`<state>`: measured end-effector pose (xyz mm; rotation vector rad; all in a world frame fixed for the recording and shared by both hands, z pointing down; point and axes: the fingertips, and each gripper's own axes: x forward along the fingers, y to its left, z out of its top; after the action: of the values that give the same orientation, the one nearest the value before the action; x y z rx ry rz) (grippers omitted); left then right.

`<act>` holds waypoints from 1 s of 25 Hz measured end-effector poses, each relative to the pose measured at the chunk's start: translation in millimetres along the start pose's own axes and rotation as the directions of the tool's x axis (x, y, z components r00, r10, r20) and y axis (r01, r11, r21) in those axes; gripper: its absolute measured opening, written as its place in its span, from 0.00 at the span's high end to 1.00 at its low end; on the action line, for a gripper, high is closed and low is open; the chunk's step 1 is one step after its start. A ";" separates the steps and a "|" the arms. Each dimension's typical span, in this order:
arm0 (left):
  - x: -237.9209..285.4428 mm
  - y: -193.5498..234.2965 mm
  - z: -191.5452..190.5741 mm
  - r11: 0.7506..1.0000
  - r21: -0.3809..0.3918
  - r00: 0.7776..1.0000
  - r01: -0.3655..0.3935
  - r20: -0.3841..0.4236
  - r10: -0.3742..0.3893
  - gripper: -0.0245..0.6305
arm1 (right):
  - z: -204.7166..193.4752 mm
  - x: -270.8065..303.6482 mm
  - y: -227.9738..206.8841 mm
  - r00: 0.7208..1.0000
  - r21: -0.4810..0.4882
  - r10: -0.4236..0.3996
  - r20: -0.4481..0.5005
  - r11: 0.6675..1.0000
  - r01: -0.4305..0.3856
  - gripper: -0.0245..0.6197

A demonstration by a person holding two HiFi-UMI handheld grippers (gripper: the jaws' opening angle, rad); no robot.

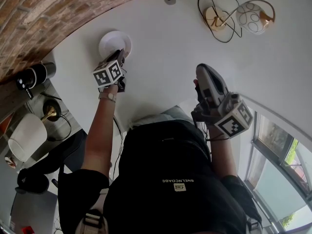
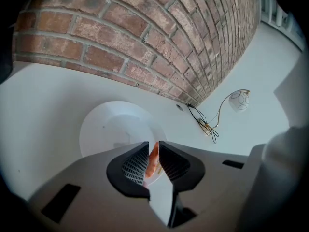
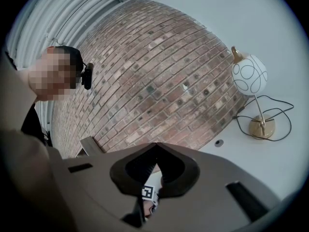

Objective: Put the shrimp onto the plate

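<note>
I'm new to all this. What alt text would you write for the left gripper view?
The left hand-held gripper is shut on an orange shrimp, held over the near edge of a round white plate. The plate sits on a white table beside a brick wall, with a lamp and its cable further right.

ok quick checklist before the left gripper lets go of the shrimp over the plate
1. Grip: ok. The left gripper is shut on the shrimp.
2. Landing spot: ok. Nothing lies on the visible part of the plate.
3. Aim: not ok. The shrimp lines up with the plate's near rim, not its middle.
4. Height above the plate: cannot tell.
5. Other gripper: ok. The right gripper is shut, empty and held away from the plate.
6. Lamp: ok. It is well apart from the plate.
</note>
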<state>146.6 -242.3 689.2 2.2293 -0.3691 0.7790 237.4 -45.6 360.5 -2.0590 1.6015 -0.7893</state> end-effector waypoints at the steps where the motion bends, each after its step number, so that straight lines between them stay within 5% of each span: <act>1: 0.0 0.1 0.4 1.000 0.001 1.000 -0.001 0.002 0.001 0.87 | 0.3 -0.1 0.2 1.000 0.000 0.000 0.002 1.000 0.000 0.96; 25: -32.7 -24.6 31.9 0.998 0.055 0.996 0.002 0.086 -0.006 0.87 | 1.9 -9.1 6.5 0.999 0.005 0.026 0.038 1.000 -0.026 0.96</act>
<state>146.3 -247.6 637.7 2.3197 -0.3889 0.7003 232.3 -38.5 353.3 -2.0329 1.6009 -0.7407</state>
